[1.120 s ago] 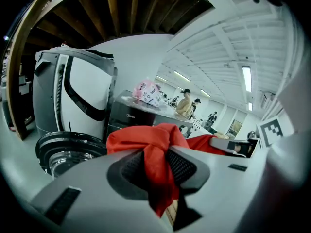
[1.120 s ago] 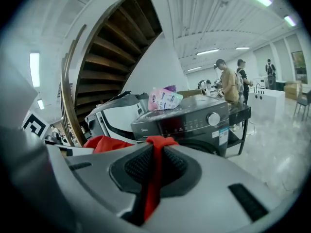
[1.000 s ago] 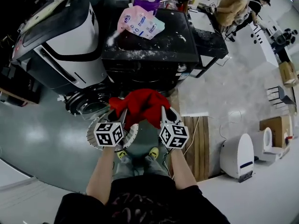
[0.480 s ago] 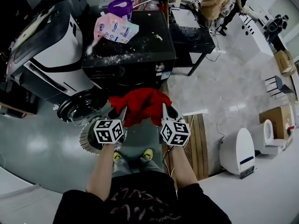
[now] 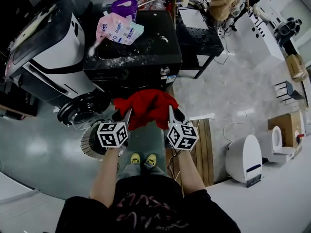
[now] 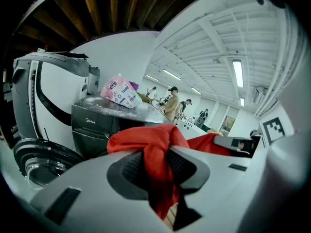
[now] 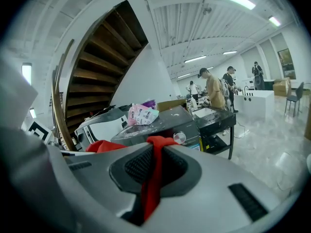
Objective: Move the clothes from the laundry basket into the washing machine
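A red garment (image 5: 146, 108) hangs stretched between my two grippers in front of the dark washing machine (image 5: 133, 57). My left gripper (image 5: 127, 115) is shut on its left part, the red cloth (image 6: 158, 159) bunched between the pads. On the other side my right gripper (image 5: 170, 113) is shut on a thin fold of the same garment (image 7: 153, 174). The machine's round door (image 5: 80, 110) stands swung open at lower left of its front. The laundry basket (image 5: 92, 142) shows partly under my left gripper's marker cube.
A pink detergent bag (image 5: 119, 29) and a purple tub (image 5: 125, 6) lie on the machine's powder-dusted top. A large white and black appliance (image 5: 46, 52) stands to the left. A dark table (image 5: 197, 33) and people (image 5: 228, 1) are behind right. A wooden pallet (image 5: 201, 149) lies right of my feet.
Both grippers with the red garment have come closer to the washing machine's front over the last second. The basket has slid from between the grippers to under the left one.
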`<state>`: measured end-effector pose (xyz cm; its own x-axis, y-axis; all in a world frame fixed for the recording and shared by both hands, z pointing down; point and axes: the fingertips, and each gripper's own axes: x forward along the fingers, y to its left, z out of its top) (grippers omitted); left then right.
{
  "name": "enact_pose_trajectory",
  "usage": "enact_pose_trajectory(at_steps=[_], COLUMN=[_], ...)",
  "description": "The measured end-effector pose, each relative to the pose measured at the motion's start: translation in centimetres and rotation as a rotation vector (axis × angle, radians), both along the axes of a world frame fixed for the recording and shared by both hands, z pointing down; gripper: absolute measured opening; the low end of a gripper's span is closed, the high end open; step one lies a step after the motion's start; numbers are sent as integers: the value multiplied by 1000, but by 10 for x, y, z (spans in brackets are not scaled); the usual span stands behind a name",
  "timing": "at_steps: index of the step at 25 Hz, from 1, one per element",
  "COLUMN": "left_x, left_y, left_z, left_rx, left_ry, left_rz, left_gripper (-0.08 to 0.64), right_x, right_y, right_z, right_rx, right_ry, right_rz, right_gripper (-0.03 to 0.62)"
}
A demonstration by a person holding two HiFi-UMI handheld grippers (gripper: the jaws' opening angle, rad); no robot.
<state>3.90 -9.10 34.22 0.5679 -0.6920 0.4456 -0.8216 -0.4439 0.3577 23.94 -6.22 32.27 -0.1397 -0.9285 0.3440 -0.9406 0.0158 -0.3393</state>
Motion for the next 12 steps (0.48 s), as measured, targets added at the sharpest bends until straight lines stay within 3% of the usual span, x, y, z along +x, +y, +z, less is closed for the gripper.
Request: enact_pose_trajectory(at_steps=[12], left_x=[-36], left_y=[-29], left_z=[4], left_rx=[2], left_ry=[76], left_rz=[32], left_gripper=[114], right_x=[-31], right_y=[-22], right_z=[-5], right_rx=[2], right_ry=[24], right_rz=[44], right_gripper=[31])
